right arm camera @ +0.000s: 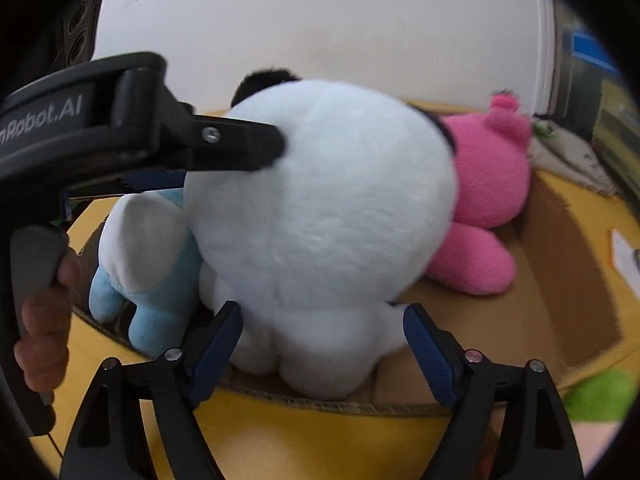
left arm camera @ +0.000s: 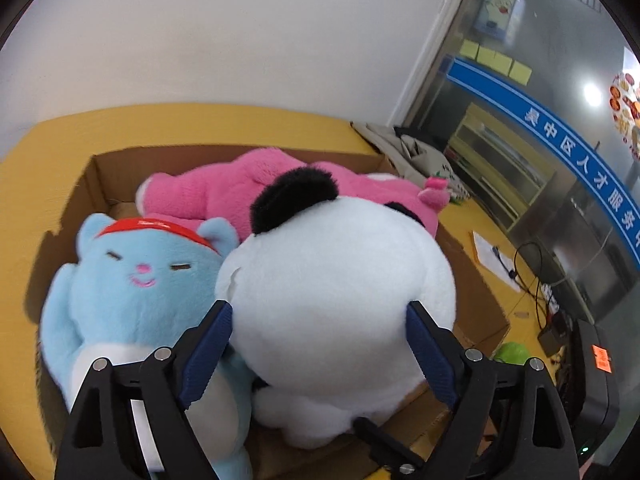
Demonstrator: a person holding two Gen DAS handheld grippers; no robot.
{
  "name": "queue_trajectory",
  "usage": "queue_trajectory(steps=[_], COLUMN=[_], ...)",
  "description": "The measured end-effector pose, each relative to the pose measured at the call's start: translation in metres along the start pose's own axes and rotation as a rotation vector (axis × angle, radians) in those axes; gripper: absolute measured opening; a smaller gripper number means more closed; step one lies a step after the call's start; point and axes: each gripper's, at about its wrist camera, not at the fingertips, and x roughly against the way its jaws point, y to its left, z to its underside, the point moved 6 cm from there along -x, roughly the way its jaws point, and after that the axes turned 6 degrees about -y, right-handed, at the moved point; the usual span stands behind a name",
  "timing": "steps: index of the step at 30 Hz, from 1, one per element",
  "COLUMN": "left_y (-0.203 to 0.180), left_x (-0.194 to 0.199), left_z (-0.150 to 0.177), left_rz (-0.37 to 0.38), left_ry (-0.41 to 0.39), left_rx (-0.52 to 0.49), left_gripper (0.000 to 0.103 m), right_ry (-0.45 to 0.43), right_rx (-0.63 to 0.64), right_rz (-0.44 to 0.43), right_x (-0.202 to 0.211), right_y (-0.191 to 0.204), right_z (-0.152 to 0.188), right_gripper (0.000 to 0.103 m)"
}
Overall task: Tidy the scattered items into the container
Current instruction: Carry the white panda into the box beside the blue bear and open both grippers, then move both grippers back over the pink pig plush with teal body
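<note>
Panda (left arm camera: 340,292) sitting upright in the box (left arm camera: 472,288) on the yellow counter (left arm camera: 24,200), wedged between blue bear (left arm camera: 136,280) and pink bear (left arm camera: 224,188). Left gripper (left arm camera: 320,320) straddling its head, jaws apart, pads barely brushing fur. Right gripper (right arm camera: 322,322) low at its rump, jaws apart too.

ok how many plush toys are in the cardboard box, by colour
white with black ears: 1
blue: 1
pink: 1
total: 3, all in the cardboard box
</note>
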Motion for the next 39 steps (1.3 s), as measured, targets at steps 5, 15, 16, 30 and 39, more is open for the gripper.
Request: queue_trajectory(steps=[5, 15, 16, 30, 39], left_y=[-0.012, 0.014, 0.018, 0.010, -0.046], left_x=[0.051, 0.024, 0.021, 0.057, 0.148], left_z=[0.012, 0.071, 0.076, 0.064, 0.035], left_rz=[-0.050, -0.151, -0.156, -0.160, -0.193], left_ry=[-0.078, 0.058, 0.076, -0.014, -0.162], left_rx=[-0.042, 0.005, 0.011, -0.014, -0.135], left_gripper=[0.095, 0.096, 0.094, 0.095, 0.103], right_ry=[-0.110, -0.038, -0.019, -0.051, -0.195], right_rx=[0.014, -0.032, -0.032, 0.011, 0.054], right_rz=[0.011, 0.041, 0.034, 0.077, 0.103], right_x=[0.059, 0.021, 0.014, 0.037, 0.105], right_y=[-0.003, -0.024, -0.025, -0.022, -0.017], right_z=[-0.006, -0.007, -0.004, -0.003, -0.030], right_gripper=[0.103, 0.103, 0.103, 0.102, 0.102])
